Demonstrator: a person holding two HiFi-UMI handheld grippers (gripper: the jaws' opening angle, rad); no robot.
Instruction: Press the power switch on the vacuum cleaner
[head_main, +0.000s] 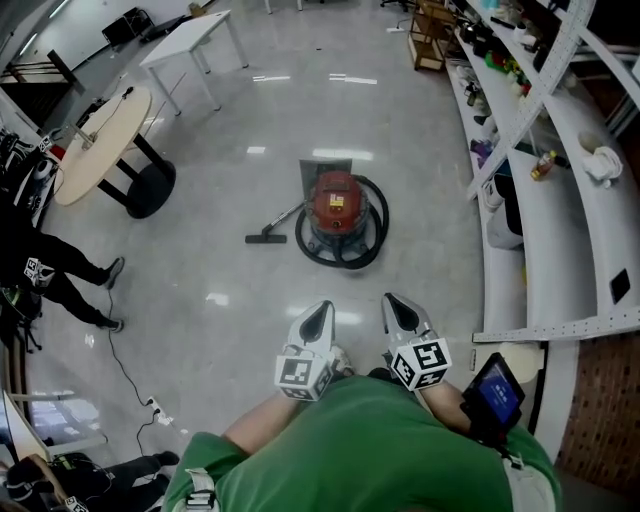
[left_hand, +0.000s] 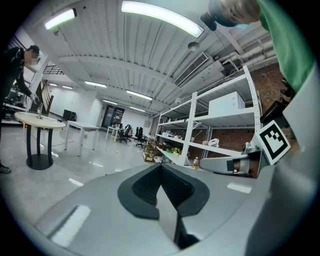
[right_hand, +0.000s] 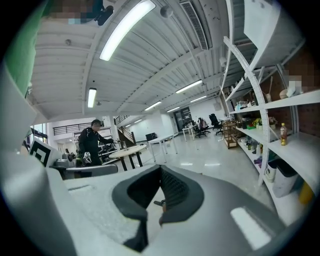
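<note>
Glossy floor (head_main: 230, 290), head view: red vacuum cleaner (head_main: 337, 203) stands well ahead of left tool (head_main: 323, 309) and right tool (head_main: 392, 302), untouched. Left gripper view: jaws together, nothing between. Right gripper view: jaws together, likewise empty.

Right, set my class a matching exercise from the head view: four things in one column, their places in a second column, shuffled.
Things:
1. vacuum
2. round table
3. shelves
4. white table

Places:
A. along the right side
B. farthest back, upper left
C. mid-floor, straight ahead
D. far left, on a black base

Pairs: 1-C, 2-D, 3-A, 4-B.
</note>
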